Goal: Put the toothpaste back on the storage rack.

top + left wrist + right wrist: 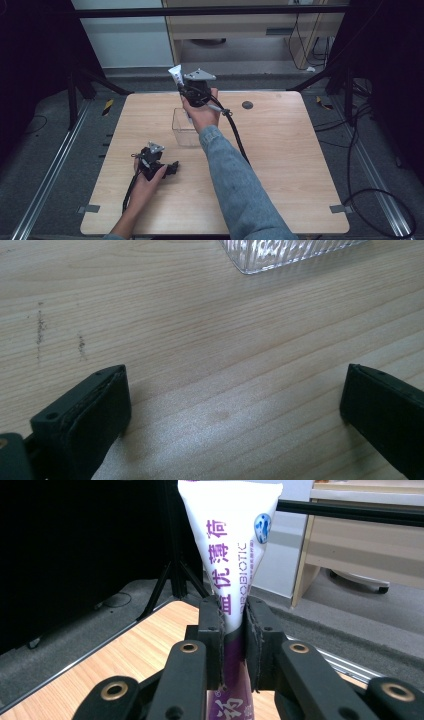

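Observation:
My right gripper (233, 630) is shut on a white and purple toothpaste tube (231, 545), whose flat crimped end points up and away. In the high view that gripper (192, 92) is raised above the far side of a clear plastic box (184, 127), with the tube (175, 75) sticking out toward the table's far edge. My left gripper (167, 169) rests on the wooden table (280, 165) at the near left, open, with bare wood between its fingers (90, 415). A ribbed corner of the clear box (280, 252) lies ahead of it.
A small dark round mark (247, 105) sits on the table at the far right of the box. Black cables trail from both grippers. Beyond the far edge are stand legs, a pale cabinet and cables on the floor.

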Demonstrator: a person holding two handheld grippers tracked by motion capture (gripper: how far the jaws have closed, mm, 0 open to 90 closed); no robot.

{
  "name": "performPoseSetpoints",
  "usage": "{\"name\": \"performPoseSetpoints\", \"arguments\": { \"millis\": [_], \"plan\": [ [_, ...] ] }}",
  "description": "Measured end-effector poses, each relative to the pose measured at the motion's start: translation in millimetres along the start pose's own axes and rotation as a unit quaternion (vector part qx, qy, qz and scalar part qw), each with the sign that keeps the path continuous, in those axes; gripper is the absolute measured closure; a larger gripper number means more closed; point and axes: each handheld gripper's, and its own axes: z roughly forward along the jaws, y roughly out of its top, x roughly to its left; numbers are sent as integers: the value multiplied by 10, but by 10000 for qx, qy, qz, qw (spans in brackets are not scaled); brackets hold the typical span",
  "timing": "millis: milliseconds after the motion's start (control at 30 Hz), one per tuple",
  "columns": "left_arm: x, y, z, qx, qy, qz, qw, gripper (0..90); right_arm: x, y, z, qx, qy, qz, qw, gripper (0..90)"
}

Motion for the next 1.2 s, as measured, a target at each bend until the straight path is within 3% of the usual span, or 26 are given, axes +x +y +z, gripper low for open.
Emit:
{"name": "performPoseSetpoints", "arguments": {
  "millis": [1200],
  "plan": [
    [6,2,2,-1,-25,21,10000,0,3,-285,134,129,31,-102,9999,792]
  ]
}}
